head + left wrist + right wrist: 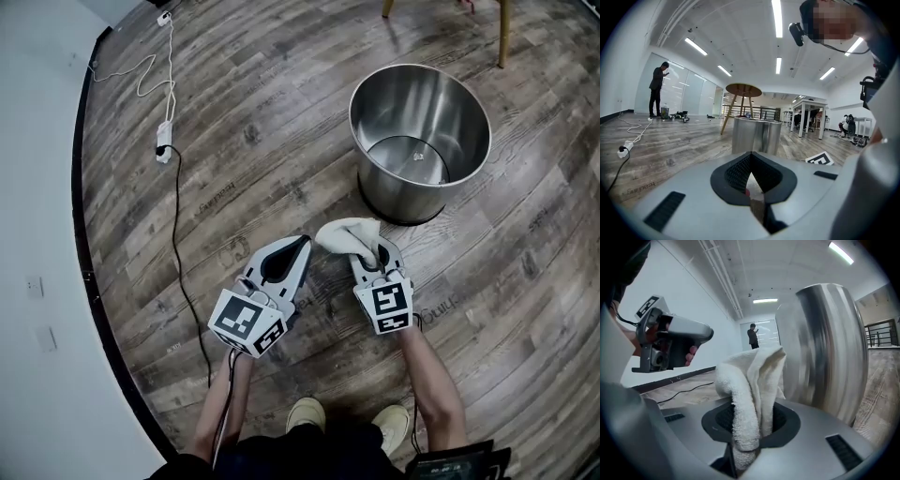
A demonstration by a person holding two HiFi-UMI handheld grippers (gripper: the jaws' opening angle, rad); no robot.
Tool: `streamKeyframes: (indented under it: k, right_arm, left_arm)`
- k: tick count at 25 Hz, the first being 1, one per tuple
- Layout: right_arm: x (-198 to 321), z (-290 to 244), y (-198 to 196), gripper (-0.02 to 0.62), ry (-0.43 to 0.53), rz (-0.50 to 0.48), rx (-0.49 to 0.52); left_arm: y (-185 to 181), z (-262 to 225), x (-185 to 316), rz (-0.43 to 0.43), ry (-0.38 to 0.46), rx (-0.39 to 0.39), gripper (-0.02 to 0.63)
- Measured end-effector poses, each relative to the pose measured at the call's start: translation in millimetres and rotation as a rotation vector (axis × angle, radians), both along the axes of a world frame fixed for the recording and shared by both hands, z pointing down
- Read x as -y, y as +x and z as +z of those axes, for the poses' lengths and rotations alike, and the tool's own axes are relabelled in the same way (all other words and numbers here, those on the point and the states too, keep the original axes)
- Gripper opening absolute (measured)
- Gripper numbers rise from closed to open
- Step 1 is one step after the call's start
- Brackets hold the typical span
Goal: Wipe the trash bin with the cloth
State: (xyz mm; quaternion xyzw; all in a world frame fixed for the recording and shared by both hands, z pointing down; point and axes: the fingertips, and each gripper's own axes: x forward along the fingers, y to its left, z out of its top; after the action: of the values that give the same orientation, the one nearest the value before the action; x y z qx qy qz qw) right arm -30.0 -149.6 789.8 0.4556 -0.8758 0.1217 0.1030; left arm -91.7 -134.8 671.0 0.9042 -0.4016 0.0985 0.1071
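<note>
- Wood floor (281, 122); bin (419, 141) at 1 o'clock, approach step.
- Right gripper (373, 257) clamps cloth (347, 234); left gripper (300, 244) closed, empty.
- Next, likely: press cloth to bin wall.

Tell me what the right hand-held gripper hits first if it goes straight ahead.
Probably the trash bin, low on its steel side. The cloth clamped in the right hand-held gripper would touch first. Depth is unclear, so it might slip just past the bin's edge.

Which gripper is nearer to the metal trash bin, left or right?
Right. The right gripper, shut on the cloth, is just short of the trash bin; the left gripper, shut, is beside it, farther off.
</note>
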Motion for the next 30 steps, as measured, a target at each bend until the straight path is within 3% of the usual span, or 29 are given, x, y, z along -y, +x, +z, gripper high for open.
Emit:
streamKeyframes:
  k: [15,20,30]
  right_arm:
    - [46,57,26,0.094,-0.116,0.124,-0.083]
    - [47,57,32,0.094,-0.114,0.138,-0.096]
    - [30,57,81,0.094,-0.103,0.183,-0.11]
  left_arm:
    - [-3,6,-8,0.012,-0.026,-0.04,0.0]
    - [-4,6,-9,0.014,-0.023,-0.044,0.0]
    - [-2,7,-10,0.024,-0.025,-0.044,0.0]
